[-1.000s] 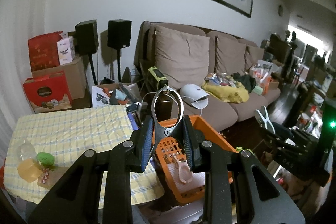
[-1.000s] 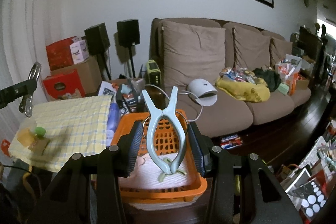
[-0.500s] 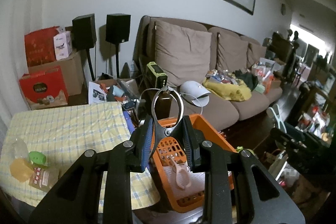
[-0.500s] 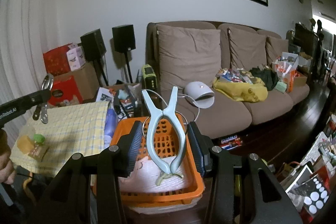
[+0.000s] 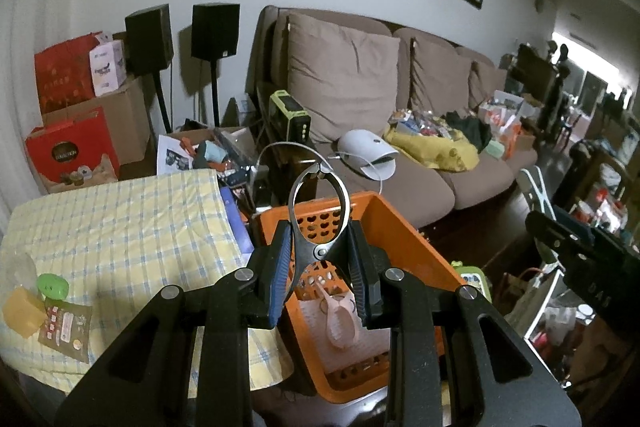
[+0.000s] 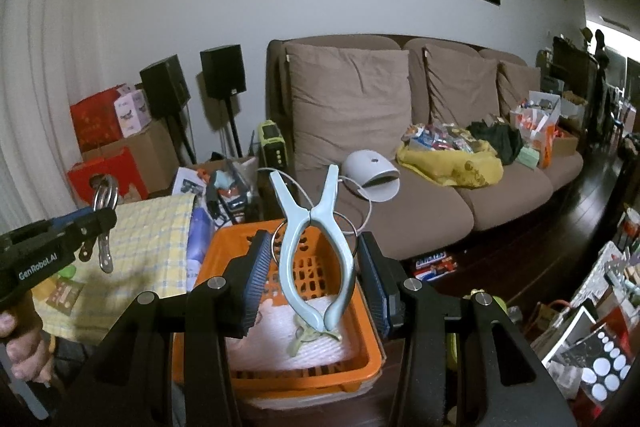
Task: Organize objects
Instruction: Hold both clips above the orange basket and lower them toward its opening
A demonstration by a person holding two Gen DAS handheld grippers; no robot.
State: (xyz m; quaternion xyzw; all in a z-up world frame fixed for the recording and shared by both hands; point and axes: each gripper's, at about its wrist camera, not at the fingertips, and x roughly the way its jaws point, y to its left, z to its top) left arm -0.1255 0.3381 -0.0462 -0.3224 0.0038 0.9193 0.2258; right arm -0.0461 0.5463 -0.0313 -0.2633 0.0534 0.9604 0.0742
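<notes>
The left gripper (image 5: 320, 269) clamps a metal clip (image 5: 318, 215); the right gripper (image 6: 316, 281) pinches a pale blue peg (image 6: 316, 247); an orange basket (image 6: 362, 359) sits below both.

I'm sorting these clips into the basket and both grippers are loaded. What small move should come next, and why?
Probably lower the left gripper a little and release. Its metal clip hangs over the orange basket, where a pink clip already lies; the right gripper holds its pale blue clip there too.

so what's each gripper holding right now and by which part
The left gripper pinches a metal clip at its pivot, looped end pointing away. The right gripper pinches a pale blue plastic clip across its bowed arms, forked end pointing away.
</notes>
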